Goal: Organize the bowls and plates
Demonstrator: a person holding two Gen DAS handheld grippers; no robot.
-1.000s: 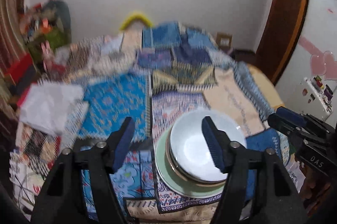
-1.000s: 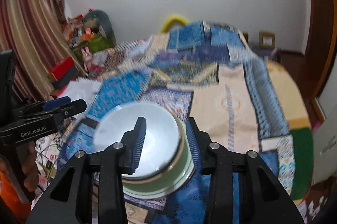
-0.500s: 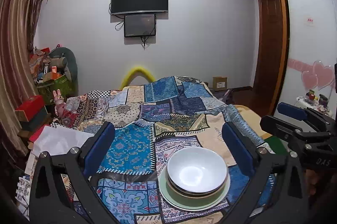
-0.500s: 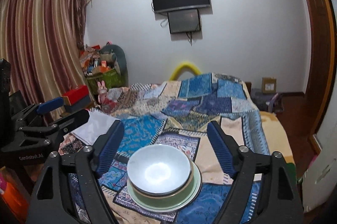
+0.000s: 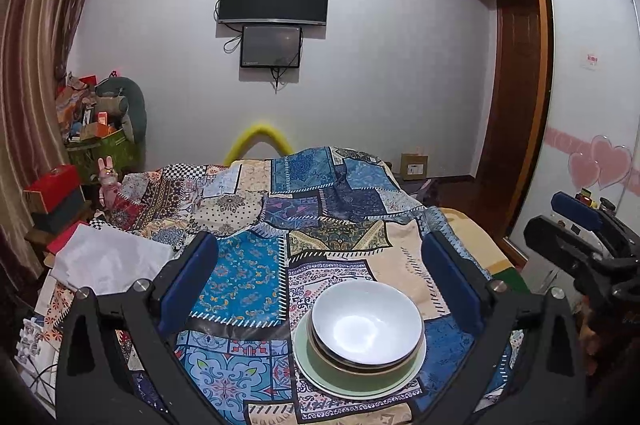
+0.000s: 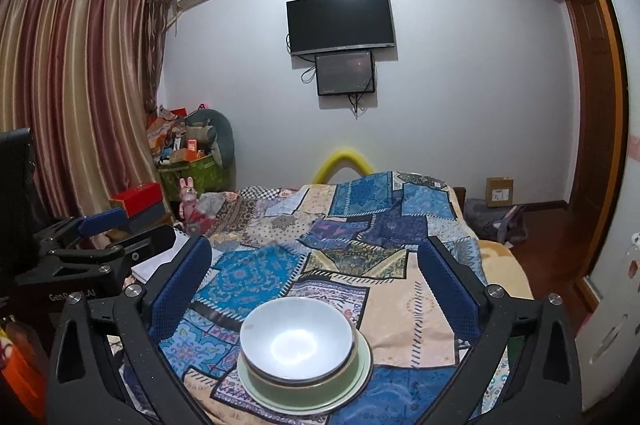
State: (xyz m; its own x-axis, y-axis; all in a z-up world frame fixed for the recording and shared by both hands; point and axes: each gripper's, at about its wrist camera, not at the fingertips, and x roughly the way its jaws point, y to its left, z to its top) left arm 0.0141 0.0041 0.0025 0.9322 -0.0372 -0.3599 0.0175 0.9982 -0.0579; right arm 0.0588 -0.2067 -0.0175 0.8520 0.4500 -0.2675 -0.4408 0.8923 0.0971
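Visibly two bowls (image 5: 366, 329) nested, one plate (image 5: 316, 373).

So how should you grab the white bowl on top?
Pinch the round white ceramic bowl by its raised rim, coming from above at the near edge. It sits upright, nested in a green bowl on a pale green plate, so only its rim stands clear.

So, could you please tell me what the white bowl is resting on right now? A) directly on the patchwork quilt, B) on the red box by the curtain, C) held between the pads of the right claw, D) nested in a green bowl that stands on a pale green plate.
D: the white bowl sits nested in the green bowl, which stands on the pale green plate on the quilt, and neither claw touches it.
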